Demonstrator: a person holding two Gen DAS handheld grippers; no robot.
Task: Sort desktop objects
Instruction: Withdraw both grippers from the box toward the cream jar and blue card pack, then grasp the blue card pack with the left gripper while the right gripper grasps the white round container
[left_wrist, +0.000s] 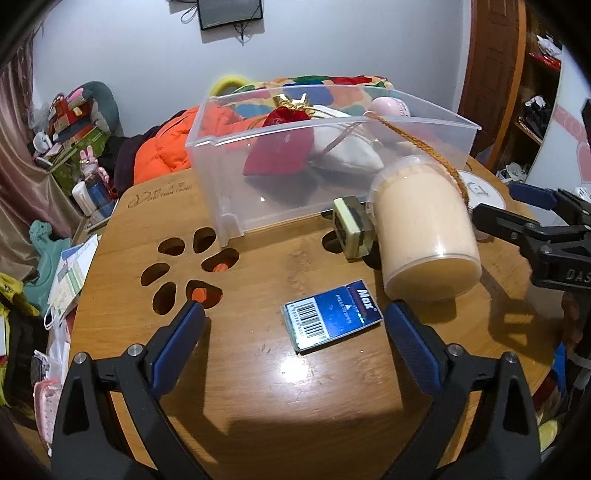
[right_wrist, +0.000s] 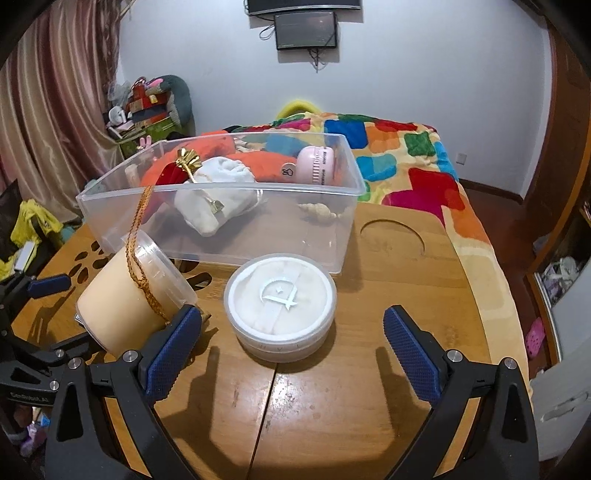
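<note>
Tongs on both hands stand wide and hold nothing. The left tongs (left_wrist: 295, 317) hang over the wooden surface (left_wrist: 258, 387) with the blue staple box (left_wrist: 330, 319) lying flat between their pads, untouched. The right tongs (right_wrist: 291, 321) are aimed the same way at the round white powder-puff case (right_wrist: 280, 306), which sits between its pads and just short of the bin.

Beyond the staple box a cream-coloured jar (left_wrist: 424, 236) lies tipped on its side, a gold cord (right_wrist: 142, 258) draped over it, with a small green-and-black block (left_wrist: 351, 230) touching its lid end. Farthest back stands the clear plastic bin (left_wrist: 229, 206), already holding a red pouch (left_wrist: 280, 151), a white pouch (right_wrist: 214, 206) and a pink gadget (right_wrist: 317, 164).

To lift the staple box well, I would lower the pads until they straddle its long edges, close squarely, and keep clear of the jar close by on the right.
</note>
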